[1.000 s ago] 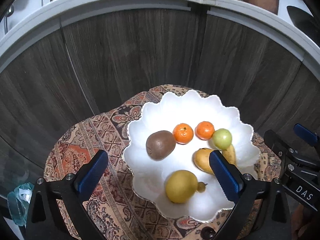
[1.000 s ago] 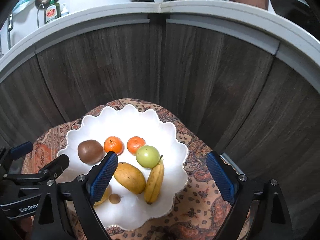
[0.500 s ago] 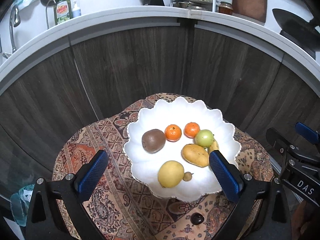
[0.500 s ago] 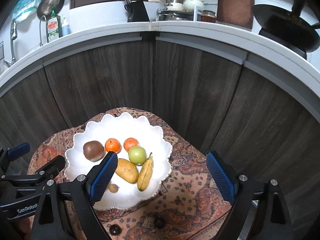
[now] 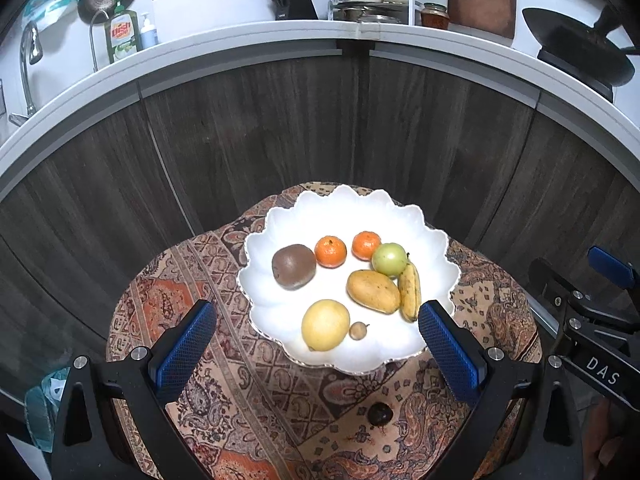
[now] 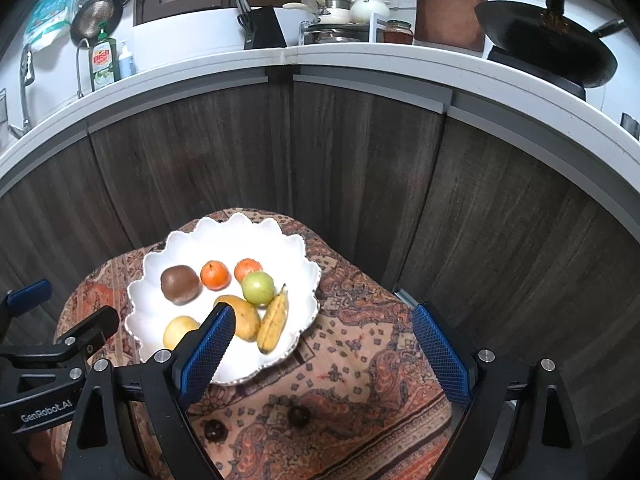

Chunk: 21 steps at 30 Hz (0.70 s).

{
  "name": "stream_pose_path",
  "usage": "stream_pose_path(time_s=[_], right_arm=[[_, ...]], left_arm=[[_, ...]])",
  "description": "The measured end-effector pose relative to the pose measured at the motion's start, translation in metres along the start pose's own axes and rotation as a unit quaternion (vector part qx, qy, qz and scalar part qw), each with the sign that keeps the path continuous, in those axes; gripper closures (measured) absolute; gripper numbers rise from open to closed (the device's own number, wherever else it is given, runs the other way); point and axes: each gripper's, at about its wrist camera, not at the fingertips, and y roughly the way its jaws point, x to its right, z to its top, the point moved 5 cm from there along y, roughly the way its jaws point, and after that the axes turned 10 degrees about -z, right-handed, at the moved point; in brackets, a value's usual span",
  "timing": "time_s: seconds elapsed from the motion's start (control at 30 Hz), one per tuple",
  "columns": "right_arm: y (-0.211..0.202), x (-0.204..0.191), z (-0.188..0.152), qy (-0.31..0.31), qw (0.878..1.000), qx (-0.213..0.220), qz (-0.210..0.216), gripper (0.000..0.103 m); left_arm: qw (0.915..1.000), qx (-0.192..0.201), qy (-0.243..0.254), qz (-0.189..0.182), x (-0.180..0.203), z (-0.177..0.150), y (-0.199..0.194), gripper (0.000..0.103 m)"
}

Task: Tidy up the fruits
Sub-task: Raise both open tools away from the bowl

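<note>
- On patterned cloth (image 5: pixel 256 384) over a small round surface: white scalloped plate (image 5: pixel 436 240) w/ all fruit on it.
- Vs 1 s ago: both cams now farther from plate; more cloth & upper kitchen visible. Fruit layout unchanged.
- Left tool (image 5: pixel 316 352): jaws wide apart, holding nothing, hanging over near edge of plate.
- Right tool (image 6: pixel 328 352): jaws wide apart, empty, over cloth just right of plate; its left pad overlaps the mango in view, contact not evident.
- Plate contents: kiwi (image 5: pixel 293 266) far left; two tangerines (image 5: pixel 330 251) behind; green apple (image 5: pixel 389 259) touching banana (image 5: pixel 410 291); mango (image 5: pixel 373 291) beside banana; lemon (image 5: pixel 325 325) at front w/ small round brown fruit (image 5: pixel 358 330) just beside it.
- Off plate: dark small fruits on cloth (image 6: pixel 299 416), near edge.
- Room: dark wood cabinet fronts (image 5: pixel 248 140) behind, white counter (image 5: pixel 240 46) above w/ dish soap (image 5: pixel 122 38), knife block (image 5: pixel 292 0), pots, black wok (image 6: pixel 544 46).
</note>
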Motion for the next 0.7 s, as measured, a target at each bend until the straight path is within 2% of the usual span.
stream_pose_path(time_s=[0.33, 0.7], right_arm=[[0.006, 0.000, -0.020, -0.004, 1.000, -0.014, -0.002, 0.012], [0.025, -0.004, -0.050, -0.011, 0.999, -0.038, 0.002, 0.012]], left_arm=[[1.0000, -0.009, 0.000, -0.003, 0.000, -0.017, 0.005, 0.000], [0.9989, -0.045, -0.006, -0.006, -0.005, -0.047, 0.030, 0.000]])
